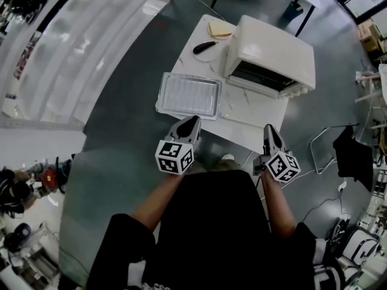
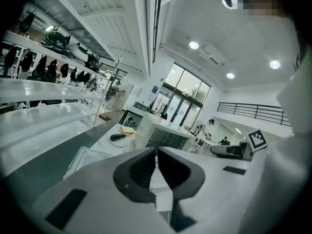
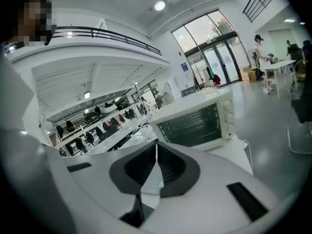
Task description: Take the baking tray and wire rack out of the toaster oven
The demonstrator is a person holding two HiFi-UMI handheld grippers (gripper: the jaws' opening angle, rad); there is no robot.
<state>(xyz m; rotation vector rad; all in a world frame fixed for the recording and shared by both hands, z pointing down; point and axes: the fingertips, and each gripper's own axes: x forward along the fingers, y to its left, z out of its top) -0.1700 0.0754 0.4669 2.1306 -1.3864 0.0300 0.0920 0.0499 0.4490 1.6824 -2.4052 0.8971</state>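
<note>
A white toaster oven (image 1: 270, 58) stands on the far right of a white table (image 1: 254, 110), its dark glass front toward me. A shiny baking tray (image 1: 188, 95) with what looks like a wire rack lying in it sits at the table's near left corner. My left gripper (image 1: 195, 121) hovers just short of the tray's near edge, jaws shut and empty. My right gripper (image 1: 268, 128) hangs over the table's near right edge, also shut on nothing. The left gripper view shows the gripper (image 2: 156, 152), the oven (image 2: 163, 136) and the tray (image 2: 85, 157); the right gripper view shows the gripper (image 3: 156, 147) and the oven (image 3: 195, 123).
A black-handled utensil (image 1: 204, 46) and a plate with a yellow piece of food (image 1: 221, 29) lie at the table's far left. A dark chair (image 1: 351, 150) stands to the right. A cable (image 1: 314, 207) runs over the grey floor. My legs are close to the table's near edge.
</note>
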